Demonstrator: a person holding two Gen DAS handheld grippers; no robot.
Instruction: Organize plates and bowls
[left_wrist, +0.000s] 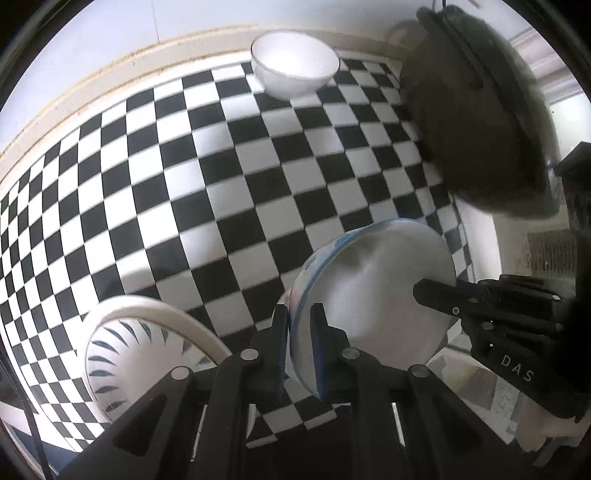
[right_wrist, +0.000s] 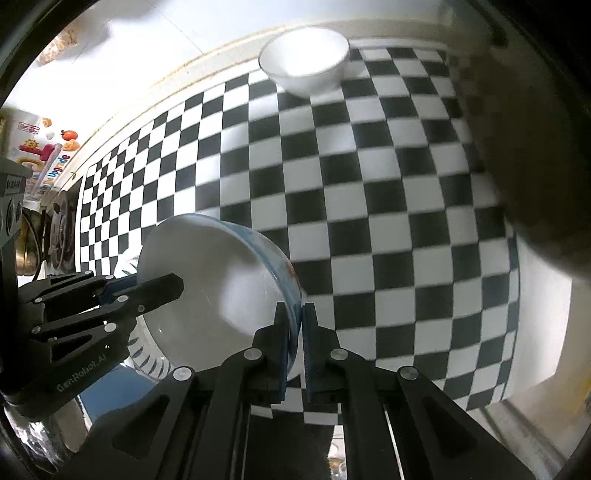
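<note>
Over the checkered table (left_wrist: 177, 177), large dark pot (left_wrist: 476, 122) at two o'clock: steer wide of it. Blue-rimmed bowl (left_wrist: 369, 291) carried clear of the cloth, rim pinched at opposite sides by left gripper (left_wrist: 298, 343) and right gripper (right_wrist: 294, 339), both clamped narrow. Keep level, move together. Candidate stacking spots: white bowl (left_wrist: 295, 64) at twelve, patterned bowl (left_wrist: 122, 354) at seven.

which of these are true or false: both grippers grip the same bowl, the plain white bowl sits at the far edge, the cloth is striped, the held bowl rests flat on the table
Both grippers hold one bowl: true; the left gripper and right gripper clamp opposite rims of the blue-rimmed bowl.
White bowl at the far edge: true.
Cloth striped: false; the checkered cloth is black and white squares.
Held bowl flat on the table: false; it is tilted, off the cloth.
</note>
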